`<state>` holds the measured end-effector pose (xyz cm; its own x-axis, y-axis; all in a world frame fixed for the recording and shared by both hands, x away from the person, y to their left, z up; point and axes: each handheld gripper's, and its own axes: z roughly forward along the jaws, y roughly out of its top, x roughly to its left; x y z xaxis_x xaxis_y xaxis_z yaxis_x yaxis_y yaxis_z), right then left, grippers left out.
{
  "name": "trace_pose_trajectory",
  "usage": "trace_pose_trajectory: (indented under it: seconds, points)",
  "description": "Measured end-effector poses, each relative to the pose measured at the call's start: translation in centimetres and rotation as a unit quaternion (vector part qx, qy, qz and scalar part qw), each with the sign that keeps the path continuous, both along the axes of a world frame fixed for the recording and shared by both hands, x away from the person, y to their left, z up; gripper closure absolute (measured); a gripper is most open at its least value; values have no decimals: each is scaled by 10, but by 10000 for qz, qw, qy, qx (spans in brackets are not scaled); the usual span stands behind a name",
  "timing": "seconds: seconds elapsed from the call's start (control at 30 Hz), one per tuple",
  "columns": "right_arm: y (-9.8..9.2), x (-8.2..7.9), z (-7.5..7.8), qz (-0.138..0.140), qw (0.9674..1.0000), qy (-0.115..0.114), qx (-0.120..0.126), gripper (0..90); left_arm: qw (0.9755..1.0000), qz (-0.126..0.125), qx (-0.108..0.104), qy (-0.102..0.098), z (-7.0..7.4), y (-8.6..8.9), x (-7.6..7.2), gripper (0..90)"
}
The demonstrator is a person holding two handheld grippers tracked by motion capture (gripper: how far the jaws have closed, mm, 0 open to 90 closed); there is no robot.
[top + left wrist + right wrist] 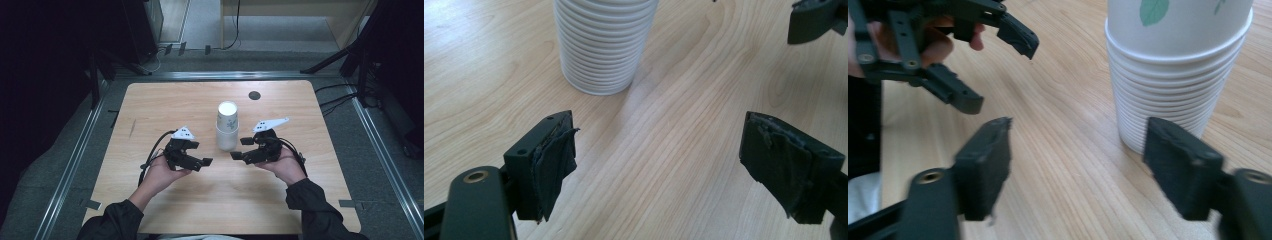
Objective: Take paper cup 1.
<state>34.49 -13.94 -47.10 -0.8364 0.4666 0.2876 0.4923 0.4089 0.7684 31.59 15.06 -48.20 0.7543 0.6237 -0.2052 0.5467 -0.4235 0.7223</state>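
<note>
A stack of white paper cups (pixel 227 127) stands upright in the middle of the wooden table (pixel 150 110); its top cup carries a green leaf print. My left gripper (pixel 200 153) rests low to the left of the stack, open, with nothing between its jaws. To the right of the stack my right gripper (pixel 241 148) is open too, also with nothing between its jaws. In the left gripper view the ribbed stack (pixel 601 45) lies ahead of the open gripper (pixel 659 140). In the right gripper view the stack (pixel 1173 65) stands just beyond the right-hand jaw of the gripper (pixel 1080 145), and the left gripper (pixel 998 72) faces it.
A small dark round disc (pixel 254 95) sits near the table's far edge. Metal rails (pixel 75 160) run along both sides of the table. Cables (pixel 340 102) lie on the grey floor at the right, and dark equipment (pixel 140 30) stands at the far left.
</note>
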Motion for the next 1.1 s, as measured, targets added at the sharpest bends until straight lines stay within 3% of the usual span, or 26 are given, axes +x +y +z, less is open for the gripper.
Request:
trace_pose_trajectory:
  seconds: [0.13,0.17,0.2,0.43,0.47,0.6,0.7,0.77,1.0,1.1]
  points:
    - [-3,-1,4,28,9999,-101,-58,362,10000,43,-47,66,1,4,0,157]
    - [-4,-4,7,17,9989,-355,-298,392,9999,49,-72,94,1,6,-1,157]
    - [-5,-5,7,-19,9982,-453,-398,405,9999,49,-72,94,1,6,-1,157]
    - [-6,-6,6,-19,9974,-566,-452,441,9999,49,-76,63,5,9,-4,158]
    - [-5,-7,9,111,9952,-721,-659,451,10000,32,-67,58,6,9,-4,158]
    - [-4,-6,15,89,9964,-579,-606,378,10000,0,-8,-24,6,7,-7,158]
    - [-6,-3,20,6,9987,-371,-349,309,10000,-18,22,-23,6,6,-7,158]
    - [-7,-2,22,116,9993,-270,-247,230,10000,-22,31,-4,6,7,-7,158]
    - [-11,1,32,95,9989,-361,-289,280,10000,-36,57,2,6,6,-7,158]
    - [-11,3,36,58,9981,-413,-458,303,9999,-68,66,33,5,6,-7,158]
